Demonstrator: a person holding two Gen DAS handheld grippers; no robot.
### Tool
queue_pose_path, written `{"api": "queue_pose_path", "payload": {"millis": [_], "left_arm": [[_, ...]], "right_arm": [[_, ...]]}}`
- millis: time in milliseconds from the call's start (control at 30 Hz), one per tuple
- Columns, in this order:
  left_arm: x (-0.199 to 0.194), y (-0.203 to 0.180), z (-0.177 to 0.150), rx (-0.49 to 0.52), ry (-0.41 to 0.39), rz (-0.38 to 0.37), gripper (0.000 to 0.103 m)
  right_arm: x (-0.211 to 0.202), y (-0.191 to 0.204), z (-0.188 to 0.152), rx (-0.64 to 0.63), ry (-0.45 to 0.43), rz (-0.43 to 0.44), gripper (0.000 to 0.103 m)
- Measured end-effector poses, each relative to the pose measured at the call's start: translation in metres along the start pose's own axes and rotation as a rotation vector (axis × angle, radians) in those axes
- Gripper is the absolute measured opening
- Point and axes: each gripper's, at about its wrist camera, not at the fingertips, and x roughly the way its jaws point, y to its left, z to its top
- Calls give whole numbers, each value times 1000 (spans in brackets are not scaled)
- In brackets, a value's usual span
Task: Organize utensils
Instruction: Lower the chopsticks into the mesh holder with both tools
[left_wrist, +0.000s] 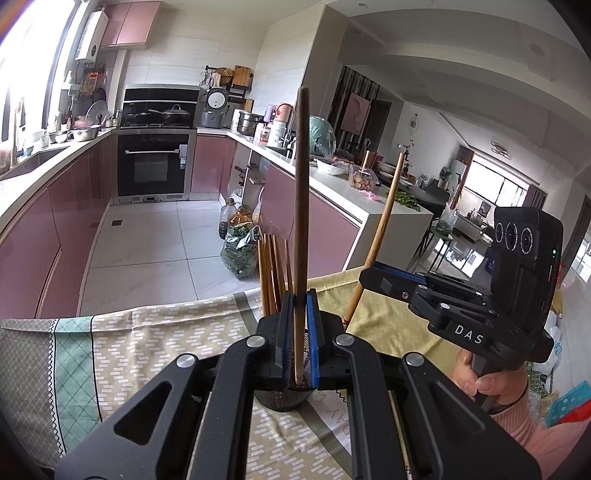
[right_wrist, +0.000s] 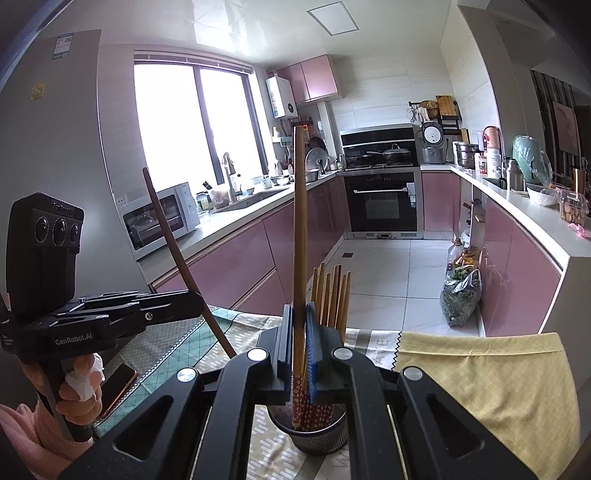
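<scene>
At lower centre of each wrist view, the left gripper clamps a dark chopstick and the right gripper a patterned chopstick, tips over the mesh holder; both look light, stiff, slick, best pinched low.

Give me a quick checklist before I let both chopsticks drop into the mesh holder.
1. Left gripper jaws shut on dark chopstick: ok.
2. Right gripper jaws shut on light chopstick: ok.
3. Both tips over the mesh holder: ok.
4. Holder upright on the tablecloth: ok.
5. Room among the chopsticks already inside: cannot tell.
6. Phone clear of holder: ok.
</scene>
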Motion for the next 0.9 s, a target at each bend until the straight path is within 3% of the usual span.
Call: {"api": "queue_pose_path", "payload": {"millis": [900], "left_arm": [[18,-4,-2,6,75,20,8]], "right_arm": [[28,-13,-6,30,54,-10,6]]}}
